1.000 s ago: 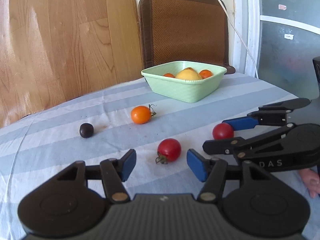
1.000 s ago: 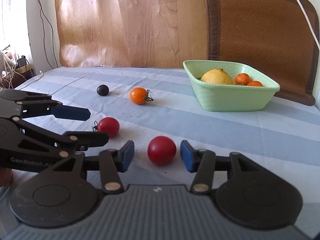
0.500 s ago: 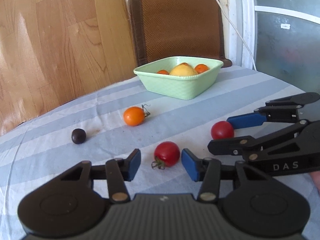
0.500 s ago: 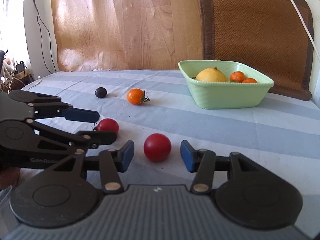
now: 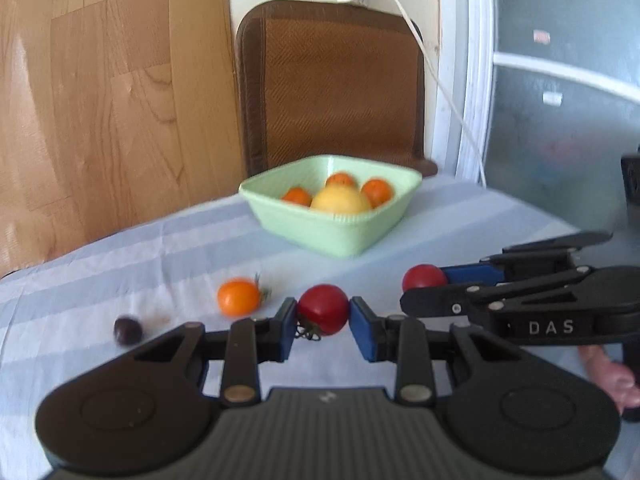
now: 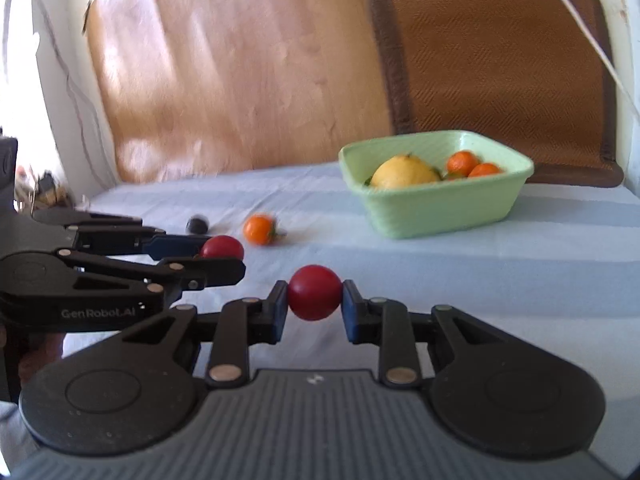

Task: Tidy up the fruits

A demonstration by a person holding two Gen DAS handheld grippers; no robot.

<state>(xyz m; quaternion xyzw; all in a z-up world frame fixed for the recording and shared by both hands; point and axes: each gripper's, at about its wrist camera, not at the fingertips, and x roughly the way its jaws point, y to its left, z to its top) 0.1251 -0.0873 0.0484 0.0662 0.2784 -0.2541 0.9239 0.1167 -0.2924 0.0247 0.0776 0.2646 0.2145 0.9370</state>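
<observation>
Currently both grippers are loaded, one red tomato each. Scanning the left wrist view from the left: a dark fruit [image 5: 127,330] lies loose on the striped cloth [image 5: 120,264], then an orange tomato [image 5: 239,297] with its stem, also loose. Next, the left gripper [image 5: 323,313] is clamped on a stemmed tomato [image 5: 323,309], both blue pads touching its sides, calyx hanging toward the lower left. Whether it is clear of the cloth I cannot tell for certain, but it appears lifted. Further right, the right gripper [image 5: 430,280] holds a smooth tomato [image 5: 424,277] at its tip, seen side-on. The right wrist view confirms that: right gripper [image 6: 315,299] closed on the smooth tomato [image 6: 315,298], pads against both sides. The green bowl [image 5: 320,232] sits ahead and beyond both claws, well apart from either, already holding a yellow fruit [image 5: 340,199] and small oranges [image 5: 377,191]. Key relation: from the left claw the bowl lies almost straight ahead, slightly right; from the right claw it lies ahead and to the right [image 6: 440,212]. Neither looks clearly nearer. Judgement: the next move is a forward carry over the near rim, and with both claws side by side, going one at a time would avoid a clash at the bowl. Frames are motion-blurred.
</observation>
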